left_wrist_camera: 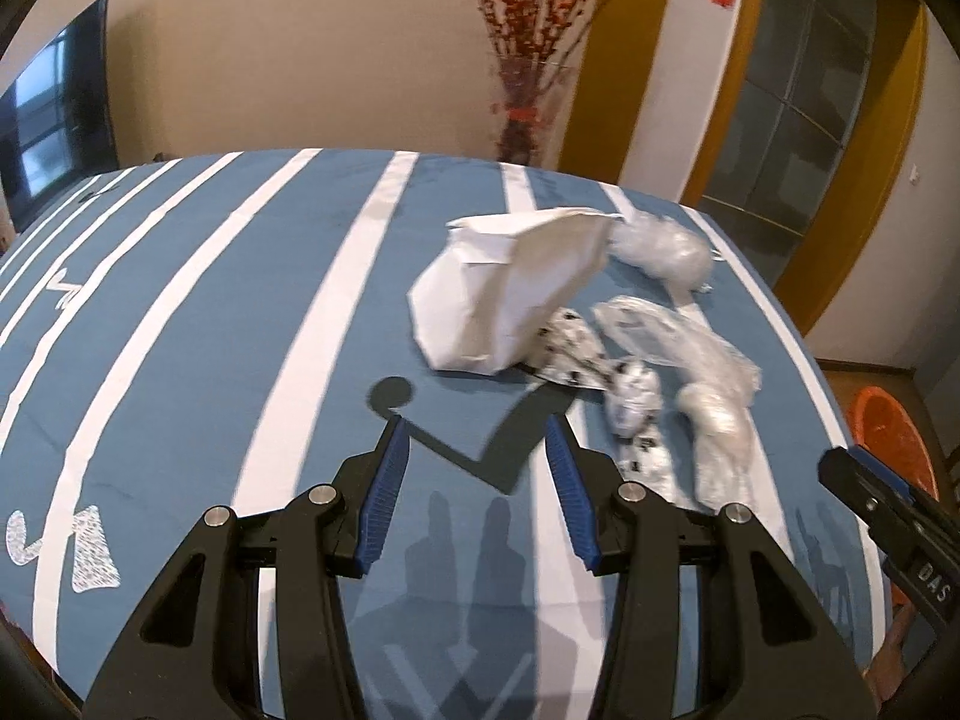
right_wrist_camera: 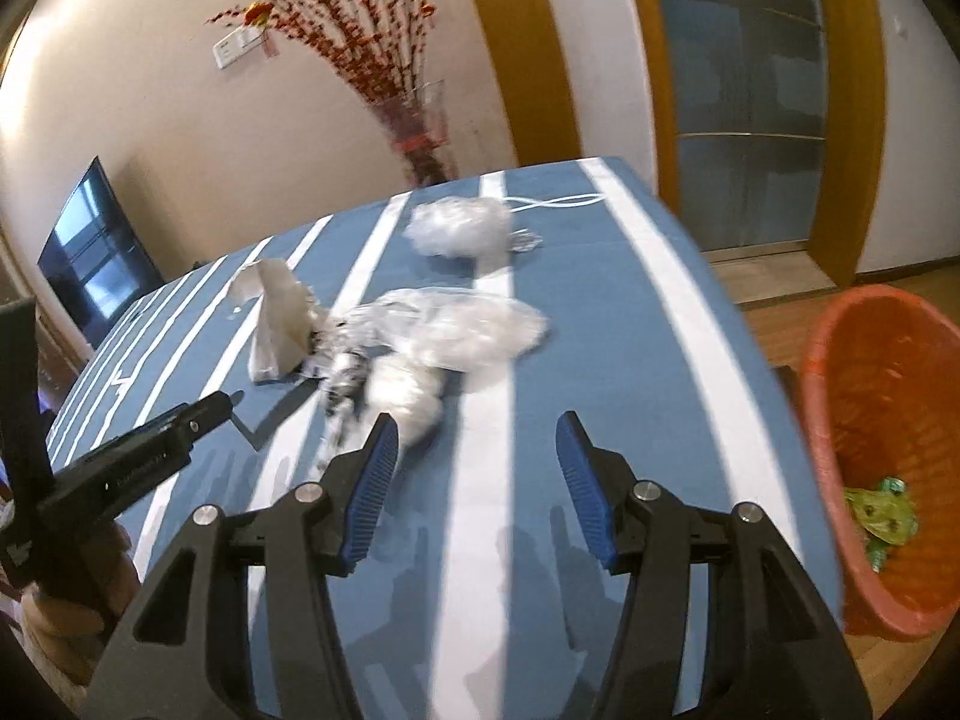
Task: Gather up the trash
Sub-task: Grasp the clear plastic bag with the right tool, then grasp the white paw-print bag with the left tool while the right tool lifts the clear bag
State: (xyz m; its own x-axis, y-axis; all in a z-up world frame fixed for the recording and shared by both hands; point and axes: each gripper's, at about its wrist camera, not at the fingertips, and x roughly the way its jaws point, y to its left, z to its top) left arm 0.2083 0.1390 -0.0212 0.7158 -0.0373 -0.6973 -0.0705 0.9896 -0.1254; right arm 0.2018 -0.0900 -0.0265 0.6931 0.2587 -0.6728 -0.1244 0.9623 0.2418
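Left wrist view: the left hand-held gripper (left_wrist_camera: 477, 438) is being held released and empty above the tabletop (left_wrist_camera: 198, 312); the white paper bag (left_wrist_camera: 510, 288) is lying at 12 o'clock, the clear plastic wrap (left_wrist_camera: 702, 372) at 2 o'clock.

Risk: the light wrap could be pushed off the edge by a low sweep.

Right wrist view: the right hand-held gripper (right_wrist_camera: 477, 444) is being held released, nothing between the pads; the orange basket (right_wrist_camera: 888, 396), with trash inside, is being shown whole at 3 o'clock, barely glimpsed in the other view.
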